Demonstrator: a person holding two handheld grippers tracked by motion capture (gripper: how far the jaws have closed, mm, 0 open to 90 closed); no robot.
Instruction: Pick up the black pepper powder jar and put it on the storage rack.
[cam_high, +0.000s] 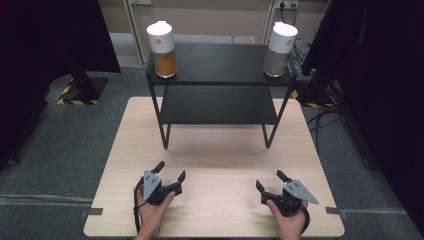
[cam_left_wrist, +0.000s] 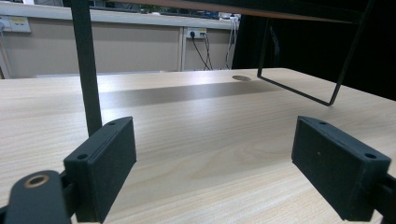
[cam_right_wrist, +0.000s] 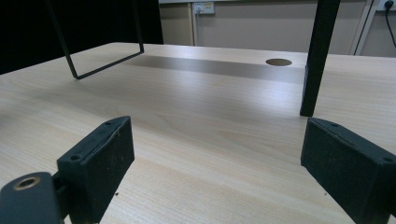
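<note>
near edge of table (cam_high: 215, 227): both hands come in from the bottom of the high view, forearms cut off by the frame. left gripper (cam_high: 171, 176) sits near the front-left, right gripper (cam_high: 272, 181) near the front-right, well apart, a wide strip of bare wood between them. each carries a grey three-cornered plate on top.

left gripper: jaws spread wide, nothing between them; in the left gripper view only bare tabletop (cam_left_wrist: 201, 140) lies in the gap. pads are flat black blocks, matte, with small screw holes. right gripper: same, jaws wide apart and empty over bare wood (cam_right_wrist: 210, 140).

table: pale wood-grain laminate, rectangular, rounded corners, dark clips at both front edges. open room from grippers to the rack (cam_high: 218, 65); nothing lies on that stretch. a round hole (cam_right_wrist: 279, 62) in the tabletop sits farther back, beyond the rack leg (cam_right_wrist: 317, 56).

rack: black, two shelves, thin metal legs; the side legs form bent-rod loops resting on the table. upper shelf cut off at the top of both gripper views, so the jars are hidden there.

far: orange jar (cam_high: 163, 49) on the top shelf's left end, close to the corner; grey jar (cam_high: 279, 49) on the right end, also by the edge. both cylindrical, clear lower body, white top. contents too small to identify: orange-brown fill in one, grey-beige in the other. lower shelf looks bare, partly shadowed. dark curtains flank the scene.
</note>
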